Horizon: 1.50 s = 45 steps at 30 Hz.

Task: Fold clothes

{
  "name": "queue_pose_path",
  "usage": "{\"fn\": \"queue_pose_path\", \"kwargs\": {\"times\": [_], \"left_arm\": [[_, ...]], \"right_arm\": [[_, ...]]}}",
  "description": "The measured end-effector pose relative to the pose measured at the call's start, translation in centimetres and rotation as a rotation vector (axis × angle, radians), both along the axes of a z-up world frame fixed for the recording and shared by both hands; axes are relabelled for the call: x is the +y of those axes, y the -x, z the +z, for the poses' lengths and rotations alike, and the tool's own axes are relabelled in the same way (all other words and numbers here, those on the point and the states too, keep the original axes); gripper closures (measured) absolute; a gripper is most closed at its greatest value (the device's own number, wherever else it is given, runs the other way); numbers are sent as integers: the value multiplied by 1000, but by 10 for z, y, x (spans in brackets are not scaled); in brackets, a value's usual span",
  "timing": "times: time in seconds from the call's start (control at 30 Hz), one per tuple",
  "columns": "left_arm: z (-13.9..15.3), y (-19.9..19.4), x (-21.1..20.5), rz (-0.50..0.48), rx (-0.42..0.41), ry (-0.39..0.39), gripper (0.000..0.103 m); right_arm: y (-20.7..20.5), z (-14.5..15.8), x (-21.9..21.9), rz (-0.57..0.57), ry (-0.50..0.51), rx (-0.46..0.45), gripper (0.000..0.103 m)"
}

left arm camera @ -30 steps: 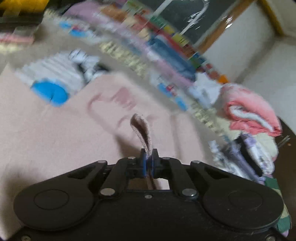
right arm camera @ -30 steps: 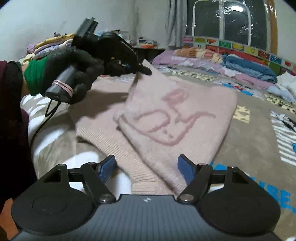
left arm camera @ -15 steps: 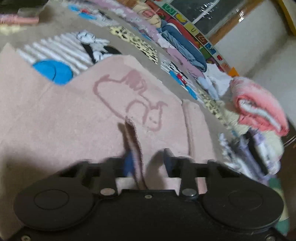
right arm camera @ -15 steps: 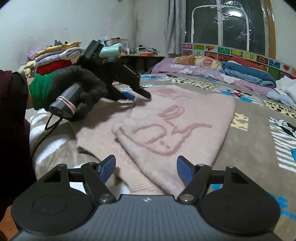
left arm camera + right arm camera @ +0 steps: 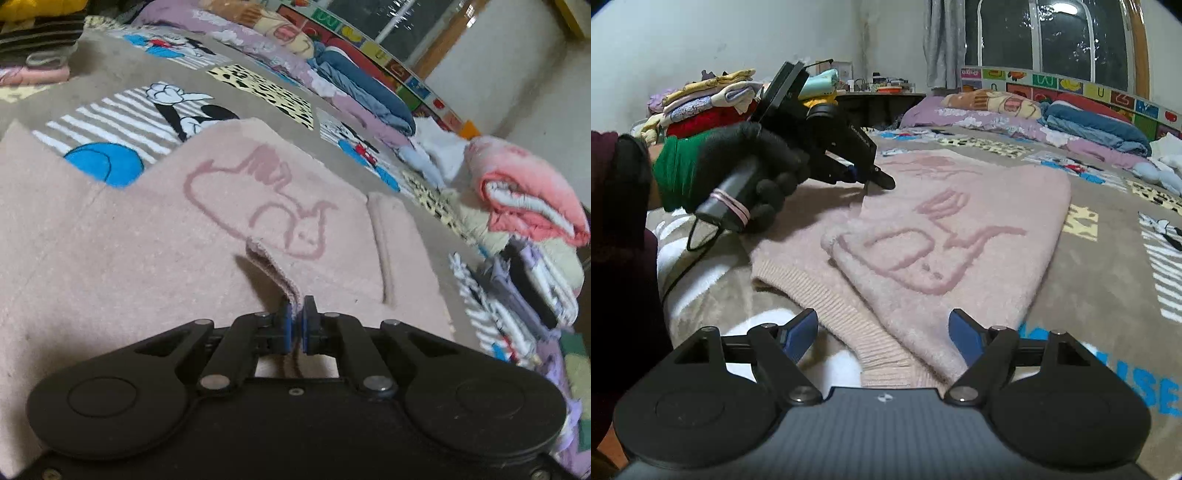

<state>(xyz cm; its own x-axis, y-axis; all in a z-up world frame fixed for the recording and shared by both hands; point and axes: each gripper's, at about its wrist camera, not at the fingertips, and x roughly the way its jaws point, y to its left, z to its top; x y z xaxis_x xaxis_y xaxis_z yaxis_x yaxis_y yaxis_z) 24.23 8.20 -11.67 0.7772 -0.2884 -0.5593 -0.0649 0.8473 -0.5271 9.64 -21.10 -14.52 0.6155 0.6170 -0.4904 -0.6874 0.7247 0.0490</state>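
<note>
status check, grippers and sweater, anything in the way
Left gripper shut on pink sweater edge. Right gripper open, empty, at the ribbed hem. Sweater part-folded on bed. Nothing in the way.

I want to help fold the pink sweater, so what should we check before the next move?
1. Left gripper pinching the pink sweater edge: ok, jaws shut on the fabric.
2. Right gripper ready to grab: ok, open, above the ribbed hem.
3. Right gripper holding cloth: not ok, nothing between its fingers.
4. Sweater lying on the blanket: ok, partly folded.
5. Pinched layers, one or two: cannot tell.
</note>
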Motion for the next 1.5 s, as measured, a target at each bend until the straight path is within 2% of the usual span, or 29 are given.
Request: {"fn": "queue_pose_path", "kwargs": {"times": [0.17, 0.3, 0.4, 0.5, 0.63, 1.03, 1.27, 1.33, 1.4, 1.5], "left_arm": [[24, -1, -3, 5, -15, 50, 101], [50, -7, -18, -22, -29, 59, 101], [65, -15, -33, -43, -25, 39, 101], [77, -24, -51, -65, -17, 28, 101], [85, -37, -78, -87, -5, -17, 101], [57, -72, -162, -172, 42, -262, 101], [37, -80, -188, -205, 66, -350, 100], [34, -81, -191, -235, 48, -342, 93], [36, -78, -186, -245, 19, -313, 62], [43, -69, -171, -235, -42, -263, 59]], "right_arm": [[2, 0, 3, 7, 14, -17, 26], [3, -2, 6, 18, 27, -15, 25], [5, -1, 5, 14, 11, -23, 26], [10, -2, 9, -7, 27, -69, 26], [10, -6, 12, 20, 31, -47, 25], [12, -3, 5, 37, -6, -27, 25], [15, -2, 12, 52, 40, -57, 25], [16, -2, 14, 56, 55, -67, 25], [17, -1, 16, 59, 67, -74, 24], [17, -1, 16, 61, 70, -71, 24]]}}
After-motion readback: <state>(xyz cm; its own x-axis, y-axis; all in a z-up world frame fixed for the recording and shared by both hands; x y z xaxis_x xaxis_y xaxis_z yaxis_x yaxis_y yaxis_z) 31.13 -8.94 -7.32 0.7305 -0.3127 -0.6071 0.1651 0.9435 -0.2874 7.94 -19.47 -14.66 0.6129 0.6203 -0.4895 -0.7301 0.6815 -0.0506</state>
